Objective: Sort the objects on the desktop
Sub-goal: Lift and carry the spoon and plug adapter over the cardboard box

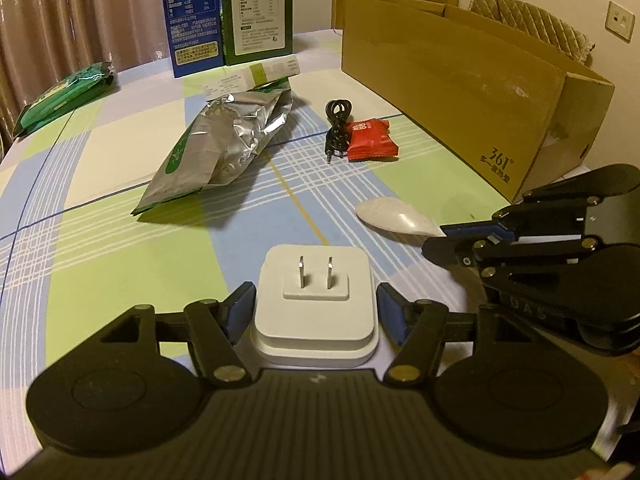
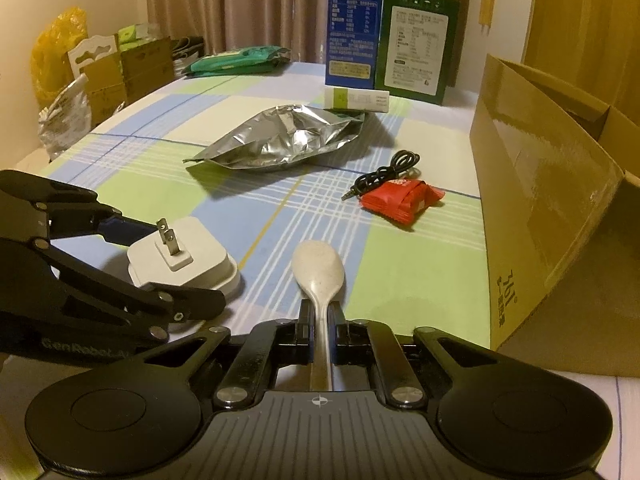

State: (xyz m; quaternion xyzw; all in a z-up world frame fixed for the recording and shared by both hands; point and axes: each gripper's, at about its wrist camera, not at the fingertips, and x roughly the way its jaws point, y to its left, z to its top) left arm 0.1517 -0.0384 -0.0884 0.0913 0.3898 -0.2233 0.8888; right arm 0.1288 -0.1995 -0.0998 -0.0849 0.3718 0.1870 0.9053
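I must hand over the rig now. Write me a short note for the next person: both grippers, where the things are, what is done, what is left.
Left gripper: jaws on both sides of the white plug adapter; I cannot tell whether the pads press it.
Right gripper: shut on the handle of the white spoon.
On the tablecloth: foil bag, black cable, red packet, green pack, small white box.
Cardboard box stands at the right; its inside is hidden.
Done: cannot tell. Left: probably everything on the cloth.
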